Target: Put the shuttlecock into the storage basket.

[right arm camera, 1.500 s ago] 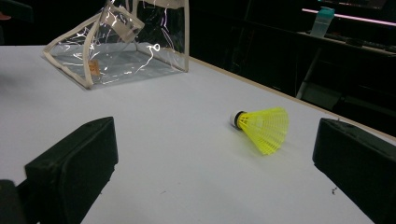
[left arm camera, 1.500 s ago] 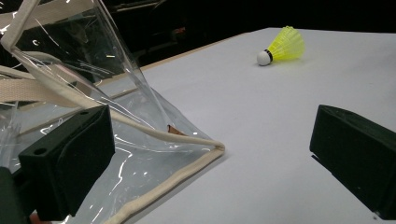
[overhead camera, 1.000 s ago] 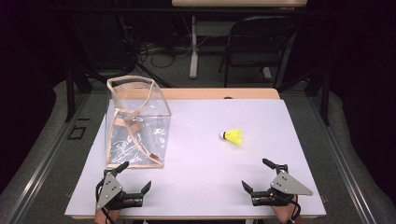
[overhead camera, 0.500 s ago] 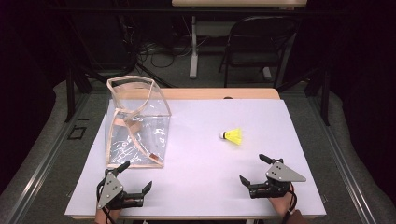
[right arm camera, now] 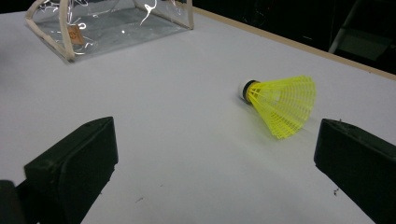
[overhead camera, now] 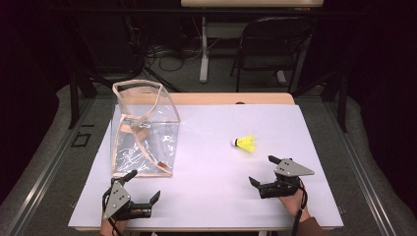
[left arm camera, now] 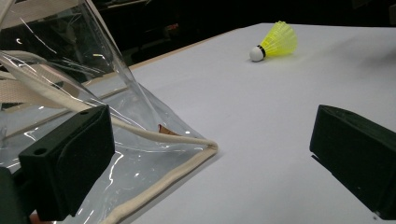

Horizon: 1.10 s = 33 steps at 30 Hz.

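The right gripper rests low over the white table near its front right edge, held by a hand entering from below. Its jaws stand wide apart with nothing between them. In the right gripper view the yellow shuttlecock lies on its side just ahead of the jaws, toward the right one, white cork pointing left and skirt flaring right. It is not touched by either jaw. In the high view the shuttlecock sits on the table right of centre, near the right gripper and slightly beyond it.

The left gripper sits at the front left edge of the table, jaws likewise spread and empty. The clear plastic bag with cream fabric trim stands upright on the table's left side, its open top facing up, its near bottom edge just beyond the left gripper. In the left gripper view the bag's trimmed corner lies between the jaws' lines of sight, close to the left jaw; contact cannot be confirmed. The shuttlecock appears well beyond.
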Each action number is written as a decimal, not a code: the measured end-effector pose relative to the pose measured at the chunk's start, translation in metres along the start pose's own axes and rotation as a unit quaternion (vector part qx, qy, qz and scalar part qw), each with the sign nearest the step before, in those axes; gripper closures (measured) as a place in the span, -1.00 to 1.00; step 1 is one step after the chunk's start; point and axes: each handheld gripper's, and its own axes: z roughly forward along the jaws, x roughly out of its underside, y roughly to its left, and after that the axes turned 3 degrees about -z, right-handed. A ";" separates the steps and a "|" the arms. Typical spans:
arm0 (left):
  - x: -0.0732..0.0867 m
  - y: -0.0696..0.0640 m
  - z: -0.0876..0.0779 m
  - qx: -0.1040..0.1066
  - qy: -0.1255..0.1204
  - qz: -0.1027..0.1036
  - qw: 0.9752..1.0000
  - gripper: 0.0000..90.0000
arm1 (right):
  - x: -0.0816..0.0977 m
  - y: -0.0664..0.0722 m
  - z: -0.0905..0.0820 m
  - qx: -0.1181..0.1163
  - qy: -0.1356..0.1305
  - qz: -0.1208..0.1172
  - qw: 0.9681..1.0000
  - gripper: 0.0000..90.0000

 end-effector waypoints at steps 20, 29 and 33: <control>0.000 0.000 0.000 0.001 0.003 0.004 1.000 -1.00 | -0.017 -0.026 0.038 -0.018 0.046 -0.004 0.999 -1.00; 0.000 0.000 0.000 0.000 0.003 0.005 1.000 -1.00 | -0.020 -0.035 0.044 -0.023 0.056 0.000 0.998 -1.00; 0.000 -0.001 0.000 0.000 0.002 0.005 1.000 -1.00 | -0.023 -0.040 0.047 -0.026 0.061 0.004 0.998 -1.00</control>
